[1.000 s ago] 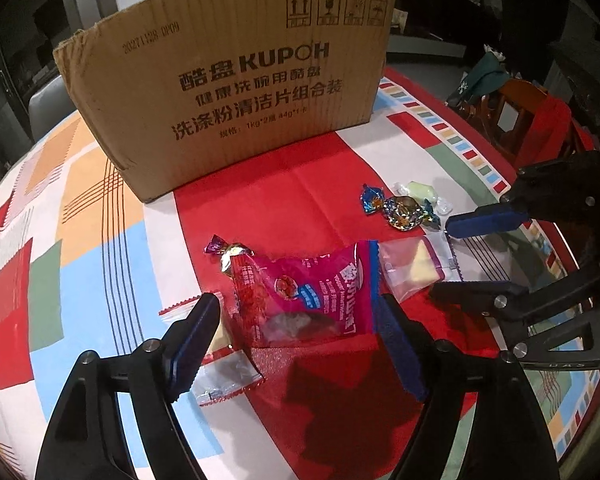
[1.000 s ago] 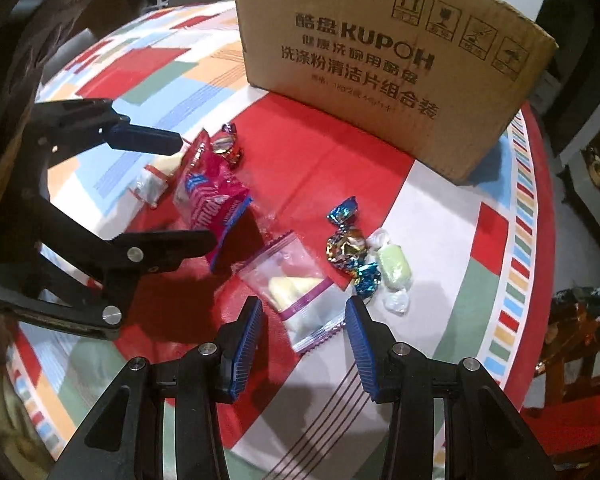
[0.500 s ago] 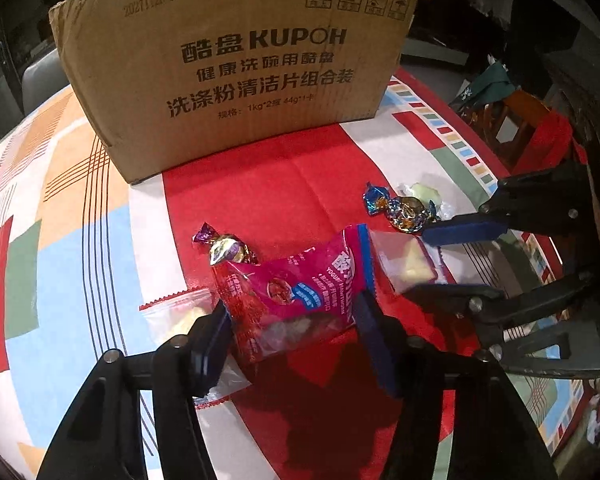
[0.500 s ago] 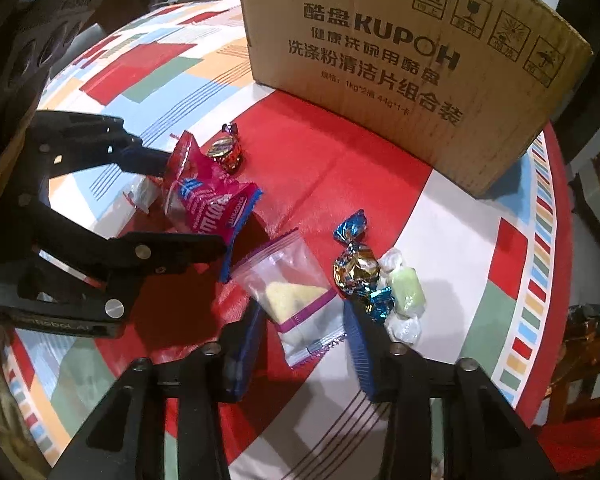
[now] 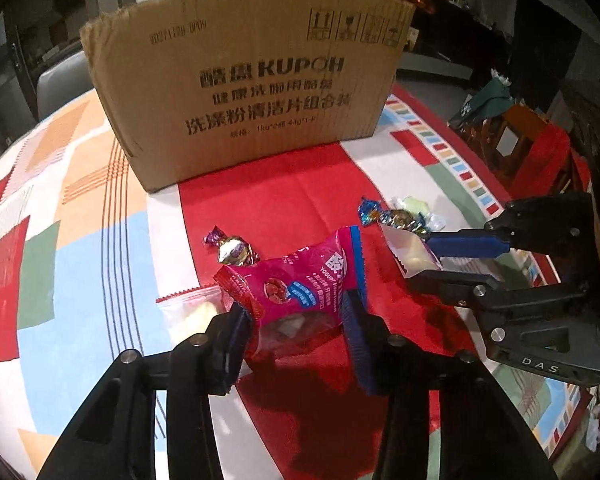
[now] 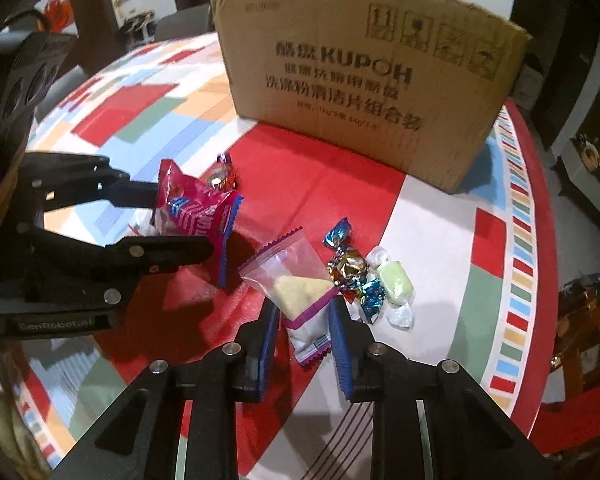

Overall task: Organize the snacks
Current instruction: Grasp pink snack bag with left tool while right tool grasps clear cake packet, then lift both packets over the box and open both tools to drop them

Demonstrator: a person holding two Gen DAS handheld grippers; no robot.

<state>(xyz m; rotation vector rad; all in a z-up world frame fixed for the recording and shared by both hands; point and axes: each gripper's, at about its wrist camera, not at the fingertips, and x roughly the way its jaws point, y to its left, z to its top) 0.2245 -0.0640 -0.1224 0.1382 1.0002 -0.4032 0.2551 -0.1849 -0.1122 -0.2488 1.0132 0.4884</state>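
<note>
The left gripper [image 5: 296,316] is held low over the tablecloth [image 5: 100,264], pointing toward the cardboard box [image 5: 252,92], and its two fingers press from both sides on the pink snack packet [image 5: 300,292], which stands lifted and crumpled between them. The right gripper [image 6: 302,328] points the same way, and its blue pads [image 6: 340,344] touch the two edges of the clear packet with a yellow piece [image 6: 300,292], so it pinches this packet at the near end. Only the left wrist view shows another clear packet [image 5: 192,308] just left of the left gripper, lying on the cloth. The right wrist view shows more plainly the group of candies just right of the right gripper: a gold and blue foil candy [image 6: 350,268] and a pale green candy [image 6: 394,284]. One purple-wrapped candy [image 5: 232,248] lies just ahead of the pink packet, between it and the box.
</note>
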